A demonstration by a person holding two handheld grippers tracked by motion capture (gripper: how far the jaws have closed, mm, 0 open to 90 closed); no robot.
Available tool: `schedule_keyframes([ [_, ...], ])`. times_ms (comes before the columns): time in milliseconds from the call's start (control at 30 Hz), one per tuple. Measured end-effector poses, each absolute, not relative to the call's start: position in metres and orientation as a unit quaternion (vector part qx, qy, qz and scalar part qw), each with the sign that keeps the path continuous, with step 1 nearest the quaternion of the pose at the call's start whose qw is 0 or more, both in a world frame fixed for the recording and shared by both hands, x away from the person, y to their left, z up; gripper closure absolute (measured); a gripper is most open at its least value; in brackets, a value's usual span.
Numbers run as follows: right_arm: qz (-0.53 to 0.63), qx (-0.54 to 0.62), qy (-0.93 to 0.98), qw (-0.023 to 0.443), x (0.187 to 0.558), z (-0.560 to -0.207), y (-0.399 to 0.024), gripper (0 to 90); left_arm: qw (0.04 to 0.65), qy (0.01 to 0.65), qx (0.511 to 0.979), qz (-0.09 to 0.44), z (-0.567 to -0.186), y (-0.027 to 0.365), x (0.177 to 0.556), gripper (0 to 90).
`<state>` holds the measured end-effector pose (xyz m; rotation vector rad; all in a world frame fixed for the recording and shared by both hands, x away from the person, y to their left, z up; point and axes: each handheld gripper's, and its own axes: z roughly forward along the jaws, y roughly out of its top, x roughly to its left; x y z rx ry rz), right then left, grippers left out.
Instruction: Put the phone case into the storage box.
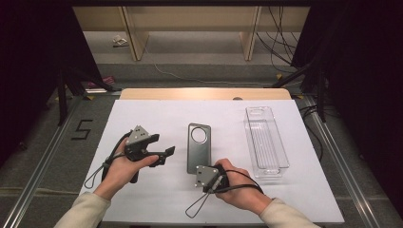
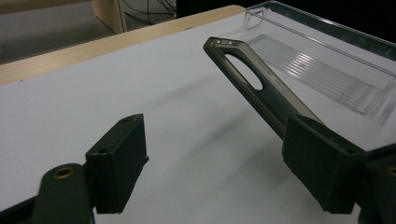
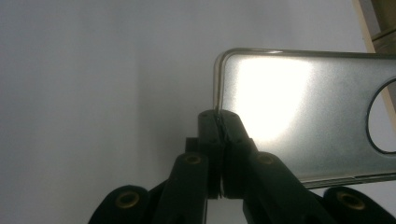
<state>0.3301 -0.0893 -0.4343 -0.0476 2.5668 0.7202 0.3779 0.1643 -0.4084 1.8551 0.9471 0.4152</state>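
Pinched at its near corner between my right gripper's (image 3: 219, 122) pressed-together jaws, the grey phone case (image 1: 198, 147) sits mid-table on the white table (image 1: 157, 199), beside a clear plastic tray (image 1: 265, 142). My left gripper (image 1: 167, 156) hovers left of the case, jaws spread with nothing between them.

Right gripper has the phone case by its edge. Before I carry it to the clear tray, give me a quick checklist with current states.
1. Right gripper shut on the phone case edge: ok, jaws pinch the rim near a corner.
2. Grip depth: not ok, only a thin edge is held; the case might pivot.
3. Left gripper free of the case: ok, jaws open, nothing between them.
4. Clear tray ready: ok, looks empty.
5. Path over the white table to the tray: ok.
6. Case lifted off the table: cannot tell.
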Motion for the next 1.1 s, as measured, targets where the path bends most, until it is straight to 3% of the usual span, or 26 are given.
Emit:
schedule_keyframes([
  [600,0.26,-0.034,0.933,0.247,0.326,-0.435,-0.084,88.9,0.486,0.422,0.756,0.122,-0.401,0.126,0.412,35.5],
  [1100,0.25,-0.045,0.931,0.262,0.323,-0.435,-0.083,88.9,0.484,0.465,0.736,0.087,-0.411,0.12,0.427,43.9],
])
